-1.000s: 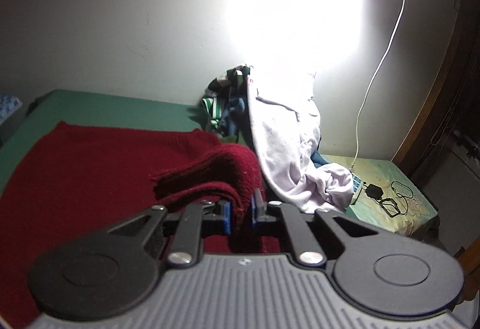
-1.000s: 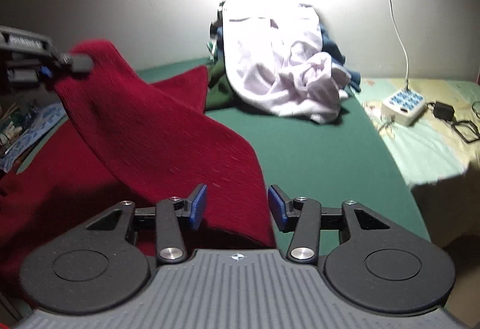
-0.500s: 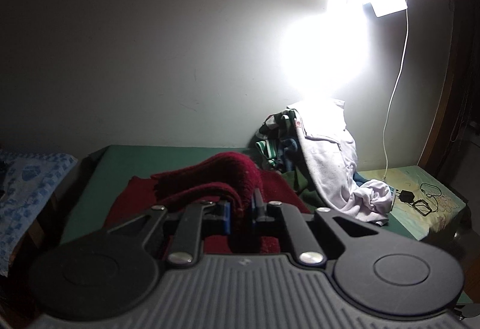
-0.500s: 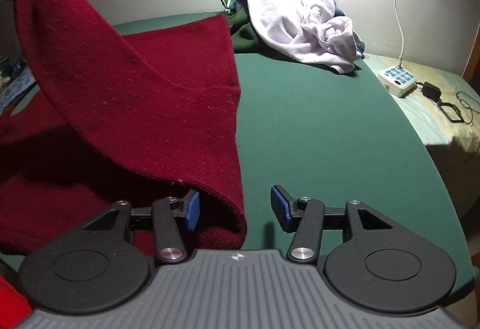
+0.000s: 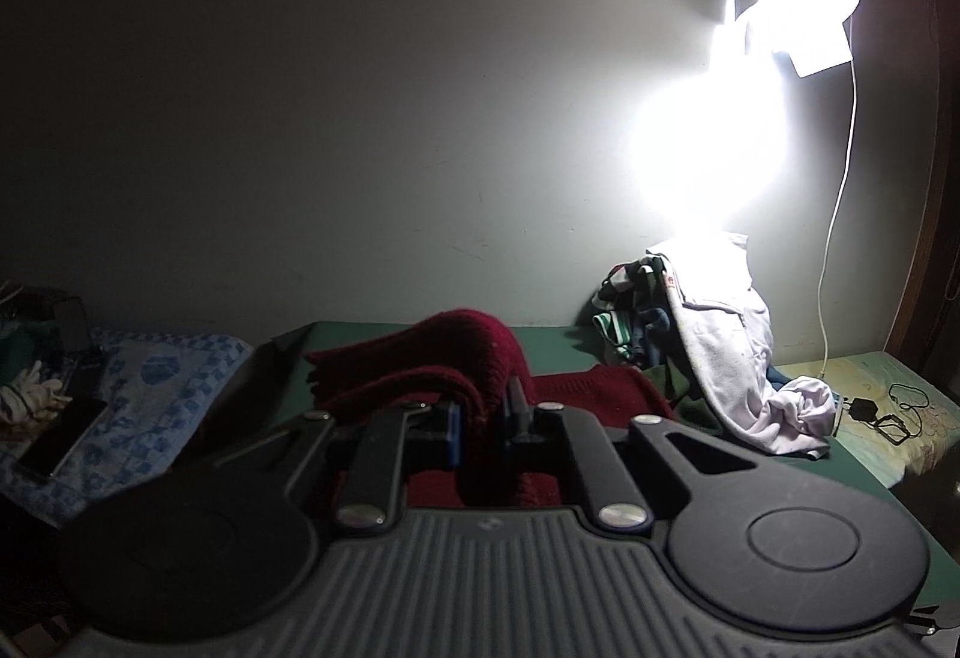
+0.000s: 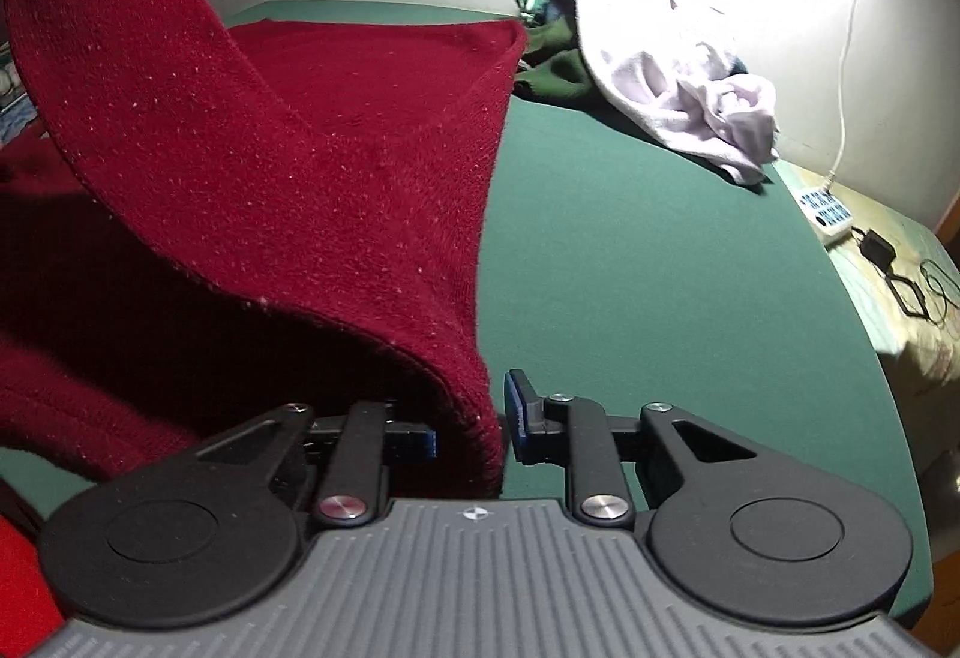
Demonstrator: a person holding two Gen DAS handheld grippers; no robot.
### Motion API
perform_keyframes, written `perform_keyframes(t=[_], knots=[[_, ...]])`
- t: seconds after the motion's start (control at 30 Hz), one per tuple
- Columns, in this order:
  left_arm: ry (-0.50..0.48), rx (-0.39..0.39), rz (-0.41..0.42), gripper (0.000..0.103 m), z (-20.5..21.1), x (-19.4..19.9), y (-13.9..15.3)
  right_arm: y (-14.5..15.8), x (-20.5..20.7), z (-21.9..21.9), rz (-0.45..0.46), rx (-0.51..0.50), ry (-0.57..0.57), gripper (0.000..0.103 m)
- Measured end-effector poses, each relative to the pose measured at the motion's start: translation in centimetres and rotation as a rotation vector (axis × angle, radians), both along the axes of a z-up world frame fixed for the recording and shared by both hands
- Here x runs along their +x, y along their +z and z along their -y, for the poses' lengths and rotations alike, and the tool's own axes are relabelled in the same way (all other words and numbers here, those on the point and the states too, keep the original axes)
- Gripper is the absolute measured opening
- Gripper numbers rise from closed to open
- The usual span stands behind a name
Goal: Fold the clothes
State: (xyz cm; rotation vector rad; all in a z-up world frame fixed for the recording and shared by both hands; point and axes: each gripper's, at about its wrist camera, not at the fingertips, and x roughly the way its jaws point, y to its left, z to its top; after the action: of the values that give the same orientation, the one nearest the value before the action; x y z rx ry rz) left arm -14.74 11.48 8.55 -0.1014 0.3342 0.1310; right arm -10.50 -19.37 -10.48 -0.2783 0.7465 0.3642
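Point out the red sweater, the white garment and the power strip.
red sweater (image 6: 336, 166), right wrist view, middle of the lifted panel.
white garment (image 6: 654, 52), right wrist view, its upper spread.
power strip (image 6: 827, 211), right wrist view, its socket face.

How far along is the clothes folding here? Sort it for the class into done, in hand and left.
Done: nothing lies finished; no folded garment shows.
In hand: the dark red knitted sweater is half lifted off the green table cover. The left gripper pinches one fold; the right gripper's jaws are closing around its hanging edge.
Left: finishing this fold, then the heap of pale and striped clothes by the wall.
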Motion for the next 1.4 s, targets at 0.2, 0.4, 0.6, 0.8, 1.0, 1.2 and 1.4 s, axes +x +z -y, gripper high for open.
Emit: perform_keyframes(t=[0.2,0.4,0.6,0.8,1.0,1.2,1.4], knots=[[0.074,-0.004,-0.037,0.007,-1.3,-1.1,-0.8,0.5,-1.1,-0.8,0.014,-0.056,0.119,0.022],[0.088,-0.035,-0.072,0.007,-1.8,-2.4,-2.0,0.7,-1.6,-1.1,0.037,-0.130,0.190,0.022],[0.109,-0.072,-0.108,0.007,-2.9,-3.6,-2.8,0.7,-1.5,-0.8,0.017,-0.141,0.188,0.018],[0.130,-0.107,-0.109,0.007,-4.2,-4.7,-2.5,0.8,-1.4,-0.4,0.008,-0.150,0.184,0.012],[0.135,-0.113,-0.174,0.007,-4.8,-4.7,-4.5,0.7,-1.1,-0.3,-0.015,-0.154,0.168,0.012],[0.151,-0.158,-0.188,0.007,-5.8,-6.1,-5.0,0.6,-1.0,-0.4,-0.022,-0.174,0.167,0.012],[0.137,-0.162,-0.220,0.007,-5.9,-6.4,-5.8,0.6,-0.8,-0.5,-0.032,-0.202,0.200,0.012]])
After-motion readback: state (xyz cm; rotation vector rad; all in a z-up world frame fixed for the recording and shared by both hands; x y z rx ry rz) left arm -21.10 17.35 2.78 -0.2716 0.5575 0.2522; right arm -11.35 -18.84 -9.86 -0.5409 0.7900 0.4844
